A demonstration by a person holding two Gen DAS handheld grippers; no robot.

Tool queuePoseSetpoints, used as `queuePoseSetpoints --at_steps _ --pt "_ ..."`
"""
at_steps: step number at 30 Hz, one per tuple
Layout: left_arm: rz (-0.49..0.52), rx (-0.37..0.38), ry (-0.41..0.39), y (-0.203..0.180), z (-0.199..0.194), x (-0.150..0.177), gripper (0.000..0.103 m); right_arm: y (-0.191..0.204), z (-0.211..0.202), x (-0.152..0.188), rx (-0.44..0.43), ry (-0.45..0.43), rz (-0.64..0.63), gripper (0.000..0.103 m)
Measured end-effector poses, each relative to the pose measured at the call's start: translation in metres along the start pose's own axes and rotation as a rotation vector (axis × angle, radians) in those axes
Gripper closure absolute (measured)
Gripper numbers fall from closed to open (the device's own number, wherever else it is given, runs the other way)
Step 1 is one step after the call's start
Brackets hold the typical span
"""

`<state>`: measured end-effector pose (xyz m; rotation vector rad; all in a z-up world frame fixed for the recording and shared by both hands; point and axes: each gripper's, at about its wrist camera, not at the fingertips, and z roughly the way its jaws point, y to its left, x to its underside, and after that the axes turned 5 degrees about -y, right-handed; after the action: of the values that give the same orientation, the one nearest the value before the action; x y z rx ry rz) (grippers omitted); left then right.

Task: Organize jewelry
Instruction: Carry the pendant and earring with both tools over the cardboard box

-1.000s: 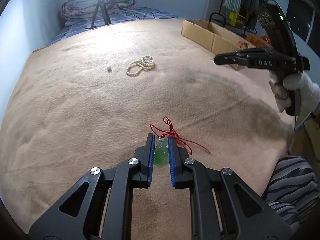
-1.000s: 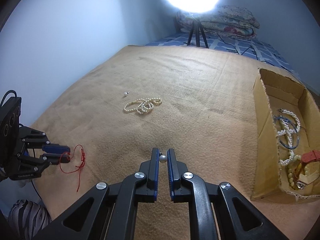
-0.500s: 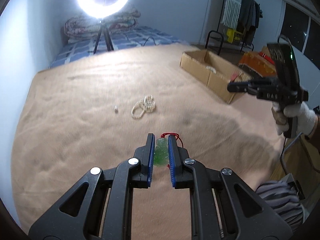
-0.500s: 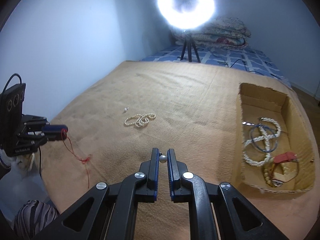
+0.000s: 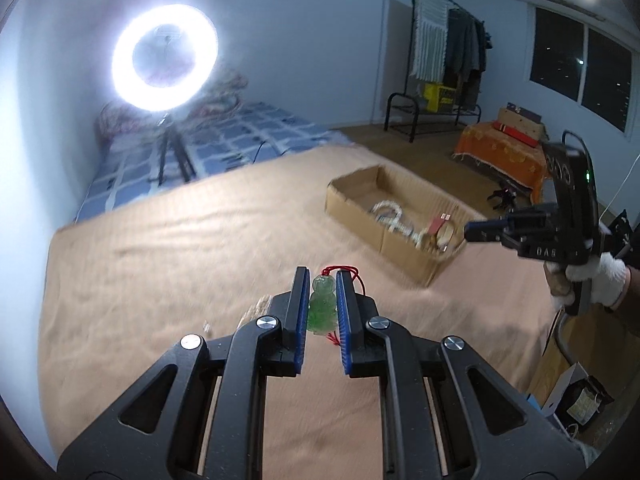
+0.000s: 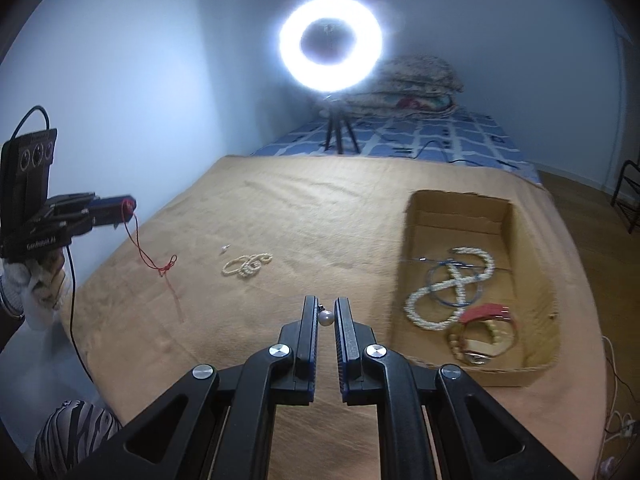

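- Jewelry lay split between a tan blanket (image 6: 320, 208) and a cardboard box (image 6: 416, 216) as a person in white gloves worked two hand-held grippers above the bed.
- At far left in the right wrist view, the left gripper (image 6: 127, 207) hung above the blanket's near left edge, held by a gloved hand (image 6: 30, 280); a red cord (image 6: 150, 258) trailed from its tips down toward the blanket.
- The left wrist view showed that gripper clamped on a green jade pendant (image 5: 322, 306), its blue pads (image 5: 303, 312) pressing both sides of the stone, the cord looped above it.
- Just right of the cord, a small pale stud (image 6: 225, 248) sat on the blanket, with a coiled pearl strand (image 6: 247, 265) close beside it; both were untouched.
- At centre foreground, the right gripper (image 6: 326, 316) was closed on a single pearl (image 6: 326, 317), pinched near the fingertips above the blanket.
- Behind it, a lit ring light (image 6: 330, 40) on a tripod stood at the blanket's far edge, in front of folded quilts (image 6: 420, 84).
- At right, the open box rested on the blanket, holding a large pearl necklace (image 6: 448, 292) crossed by a blue loop (image 6: 456, 284), and beaded bracelets (image 6: 484, 340) with a red piece at the near end.
- Seen from the left wrist, the right gripper hovered beside the near corner of the box, gripped by a gloved hand (image 5: 600, 280).
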<state>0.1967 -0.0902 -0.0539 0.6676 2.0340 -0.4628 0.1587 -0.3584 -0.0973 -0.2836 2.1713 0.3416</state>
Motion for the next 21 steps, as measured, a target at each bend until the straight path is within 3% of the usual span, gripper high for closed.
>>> queuePoseSetpoints --at_steps 10,21 --pt "0.027 0.057 -0.077 -0.029 0.042 -0.059 0.091 -0.044 -0.029 -0.003 0.082 -0.033 0.041 0.097" --pt "0.031 0.114 -0.079 -0.060 0.121 -0.107 0.091 -0.079 -0.026 -0.001 0.129 -0.030 0.081 0.097"
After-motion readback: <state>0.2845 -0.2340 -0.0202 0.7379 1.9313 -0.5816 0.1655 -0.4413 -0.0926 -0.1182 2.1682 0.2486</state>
